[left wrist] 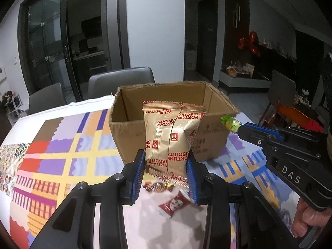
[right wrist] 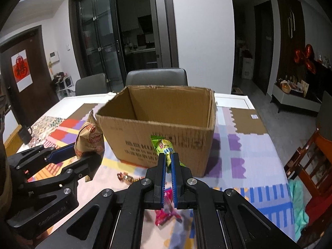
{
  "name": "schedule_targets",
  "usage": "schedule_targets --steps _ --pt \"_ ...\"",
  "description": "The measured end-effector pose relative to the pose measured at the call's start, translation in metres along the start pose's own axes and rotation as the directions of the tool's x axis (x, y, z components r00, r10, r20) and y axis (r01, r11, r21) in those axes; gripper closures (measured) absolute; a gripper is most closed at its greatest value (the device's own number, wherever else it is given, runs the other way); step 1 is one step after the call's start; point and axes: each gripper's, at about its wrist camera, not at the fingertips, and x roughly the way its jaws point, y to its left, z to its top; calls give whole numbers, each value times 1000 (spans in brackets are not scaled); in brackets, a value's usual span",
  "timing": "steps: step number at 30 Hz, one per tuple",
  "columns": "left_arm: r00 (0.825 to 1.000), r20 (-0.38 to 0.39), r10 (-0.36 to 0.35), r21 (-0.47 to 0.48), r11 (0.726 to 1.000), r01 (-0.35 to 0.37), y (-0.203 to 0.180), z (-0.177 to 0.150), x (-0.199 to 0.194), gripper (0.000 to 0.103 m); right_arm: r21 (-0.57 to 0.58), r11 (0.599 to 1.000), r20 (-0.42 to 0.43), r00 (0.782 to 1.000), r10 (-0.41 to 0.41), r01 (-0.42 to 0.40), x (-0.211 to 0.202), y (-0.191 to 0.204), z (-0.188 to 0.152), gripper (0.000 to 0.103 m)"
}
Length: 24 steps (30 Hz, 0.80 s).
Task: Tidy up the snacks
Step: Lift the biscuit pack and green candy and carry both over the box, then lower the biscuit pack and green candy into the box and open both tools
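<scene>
Blue-padded left gripper point(left wrist: 166, 176) clamps a gold Fortune Biscuits bag point(left wrist: 172, 137) at its lower end, bag upright, held in front of the cardboard box point(left wrist: 132, 128). Right gripper point(right wrist: 169, 166) nearly closed on a green candy wrapper point(right wrist: 164, 147), also just short of the box's near wall. Below both, loose on the patchwork counter point(left wrist: 62, 155): red wrapped candy point(left wrist: 174, 203), small mixed candies point(left wrist: 158, 186), pink wrapper point(right wrist: 166, 213), blurred. Box point(right wrist: 157, 137) sits open-topped on the counter, printed text on its near face. Grey chairs point(right wrist: 156, 76) behind the counter.
</scene>
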Motion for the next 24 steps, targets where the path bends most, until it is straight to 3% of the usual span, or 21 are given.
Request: schedule_targets --steps 24 --pt "999 39 25 -24 999 -24 22 57 20 66 -15 1000 71 997 -7 9 19 3 63 97"
